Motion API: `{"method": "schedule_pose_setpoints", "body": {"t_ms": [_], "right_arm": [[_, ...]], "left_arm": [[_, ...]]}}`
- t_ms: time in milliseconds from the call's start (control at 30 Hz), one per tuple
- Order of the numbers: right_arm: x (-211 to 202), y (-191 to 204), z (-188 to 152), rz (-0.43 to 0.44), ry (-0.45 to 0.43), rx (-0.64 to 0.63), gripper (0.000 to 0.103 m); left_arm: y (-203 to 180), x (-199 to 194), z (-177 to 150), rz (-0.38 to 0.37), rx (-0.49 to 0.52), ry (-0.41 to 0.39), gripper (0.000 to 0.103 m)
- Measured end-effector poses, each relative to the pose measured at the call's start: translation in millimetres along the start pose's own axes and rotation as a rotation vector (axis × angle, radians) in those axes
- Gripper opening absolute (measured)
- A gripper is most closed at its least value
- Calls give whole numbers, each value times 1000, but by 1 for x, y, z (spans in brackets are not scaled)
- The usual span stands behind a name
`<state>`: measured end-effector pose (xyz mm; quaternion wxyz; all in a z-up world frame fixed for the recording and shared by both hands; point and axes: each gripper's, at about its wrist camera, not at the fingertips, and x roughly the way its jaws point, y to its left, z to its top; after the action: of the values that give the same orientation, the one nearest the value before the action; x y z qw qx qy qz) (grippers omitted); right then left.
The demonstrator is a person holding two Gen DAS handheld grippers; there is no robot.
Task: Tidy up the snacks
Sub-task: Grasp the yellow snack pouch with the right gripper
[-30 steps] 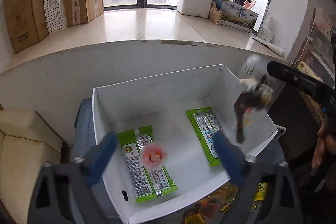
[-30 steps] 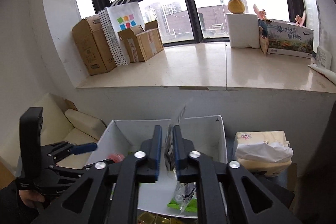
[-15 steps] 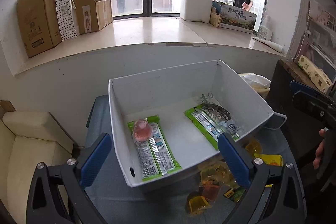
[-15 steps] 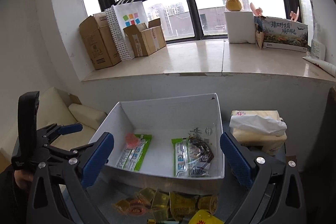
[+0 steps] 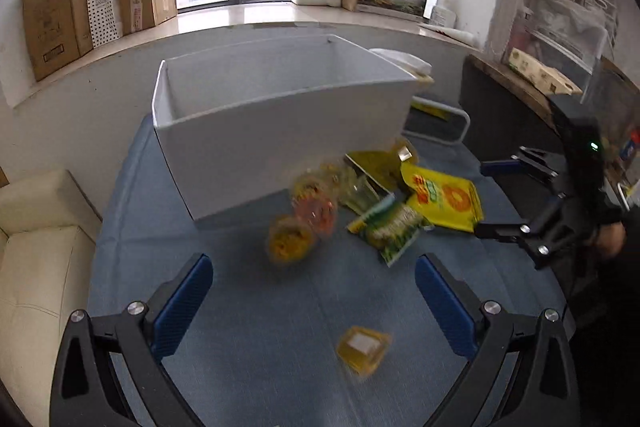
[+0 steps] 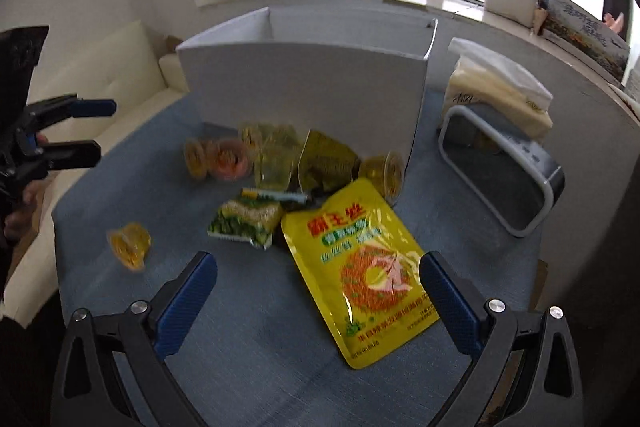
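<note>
A white box [image 5: 280, 131] stands on the blue-grey table; it also shows in the right wrist view [image 6: 308, 87], its inside hidden. In front of it lies a heap of snacks: a big yellow pouch [image 6: 360, 267] [image 5: 444, 201], a green-and-yellow packet [image 6: 248, 219] [image 5: 390, 229], several jelly cups [image 5: 304, 215] [image 6: 224, 157]. One yellow jelly cup [image 5: 362, 349] [image 6: 130, 243] lies apart. My left gripper [image 5: 314, 303] is open and empty above the table. My right gripper [image 6: 318, 301] is open and empty over the yellow pouch.
A grey-rimmed device [image 6: 504, 171] and a tissue pack [image 6: 500, 91] stand right of the box. A cream sofa [image 5: 36, 247] is at the left. Cardboard boxes [image 5: 56, 27] sit on the windowsill. A dark shelf [image 5: 520, 87] is at the right.
Both grippers have dropped from above the box to low over the table in front of it. The right gripper let go of a dark packet into the box a second ago.
</note>
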<state>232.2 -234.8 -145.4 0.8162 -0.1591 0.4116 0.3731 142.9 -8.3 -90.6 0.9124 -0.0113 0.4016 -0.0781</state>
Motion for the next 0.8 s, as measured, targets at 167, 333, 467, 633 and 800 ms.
{"method": "schedule_pose_setpoints", "body": {"t_ms": [167, 333, 467, 633, 800], "right_arm": [[20, -13, 5, 18, 23, -42, 103], [49, -20, 13, 44, 86, -123, 103], [66, -28, 15, 75, 123, -157, 103], [76, -37, 21, 89, 122, -194, 103], [73, -39, 22, 93, 108, -186, 95]], "left_arm": [[-13, -2, -13, -8, 19, 14, 103], [-17, -7, -21, -37, 32, 24, 103], [-17, -12, -28, -55, 29, 24, 103], [-22, -8, -34, -62, 32, 42, 103], [-30, -4, -38, -54, 61, 57, 103]]}}
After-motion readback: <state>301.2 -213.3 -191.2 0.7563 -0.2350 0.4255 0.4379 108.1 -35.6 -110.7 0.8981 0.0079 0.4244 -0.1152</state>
